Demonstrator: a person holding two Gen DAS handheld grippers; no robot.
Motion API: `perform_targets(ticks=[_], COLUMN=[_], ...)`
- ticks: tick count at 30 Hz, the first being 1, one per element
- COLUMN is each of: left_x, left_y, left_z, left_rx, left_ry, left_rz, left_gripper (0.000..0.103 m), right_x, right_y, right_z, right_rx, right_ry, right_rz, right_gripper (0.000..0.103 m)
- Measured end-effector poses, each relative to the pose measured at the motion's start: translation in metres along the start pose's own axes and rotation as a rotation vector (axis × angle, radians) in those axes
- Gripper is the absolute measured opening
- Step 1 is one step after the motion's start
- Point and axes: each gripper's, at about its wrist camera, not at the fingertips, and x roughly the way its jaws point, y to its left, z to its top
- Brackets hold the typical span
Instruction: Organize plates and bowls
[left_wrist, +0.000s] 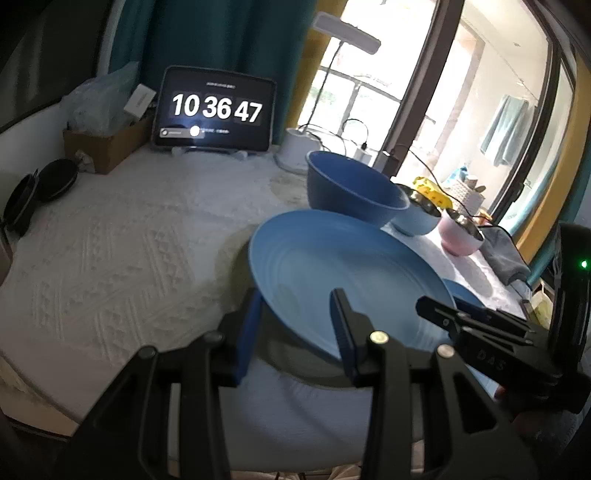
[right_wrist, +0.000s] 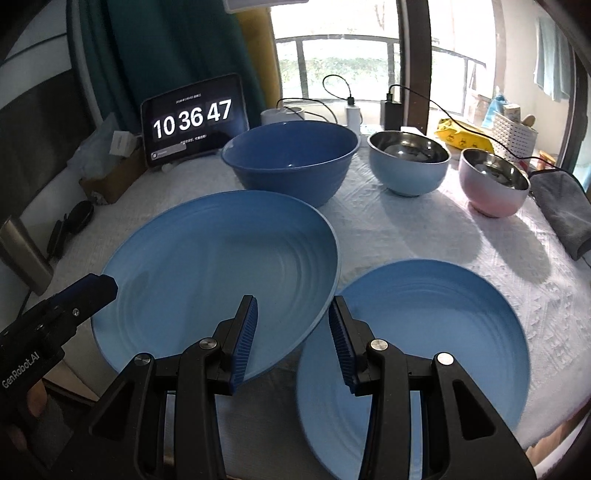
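The left gripper (left_wrist: 295, 328) stands partly open with the near-left rim of the large blue plate (left_wrist: 343, 273) between its blue pads; the plate is lifted and tilted above the cloth, casting a shadow beneath, so the jaws seem to grasp that rim, though blur hides the actual contact. The right gripper (right_wrist: 291, 339) is set about as wide, its jaws straddling the right edge of the same large blue plate (right_wrist: 221, 266), one pad over the plate's face, the other outside it above the smaller blue plate (right_wrist: 424, 347); whether those pads press I cannot tell. The smaller plate lies flat on the white tablecloth (right_wrist: 388, 229), its left edge tucked under the raised one; behind stand a deep blue bowl (right_wrist: 291, 162), a pale blue steel-lined bowl (right_wrist: 408, 162) and a pink steel-lined bowl (right_wrist: 493, 184); a tablet clock (right_wrist: 192, 118) stands at the back left.
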Motion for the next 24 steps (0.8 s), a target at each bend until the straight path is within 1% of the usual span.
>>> perform_targets(ticks=[13,19,24], left_x=[0.009,0.011,0.018], left_y=[0.018,0.018,0.019], left_z=[-0.001,-0.002,-0.004], left_rx=[-0.015,-0.002,0.009], left_ry=[0.021,0.019,0.044], left_rz=[0.024,0.027,0.037], left_gripper=[0.039,0.039,0.039], right_x=[0.016,0.022,0.027], right_y=[0.017,0.018,0.019], right_z=[0.0,0.001,-0.001], right_rx=[-0.024,-0.027,-0.026], right_ry=[0.033,0.045,0.059], right_rz=[0.007,-0.002,-0.011], right_gripper=[0.043,0.043,0.043])
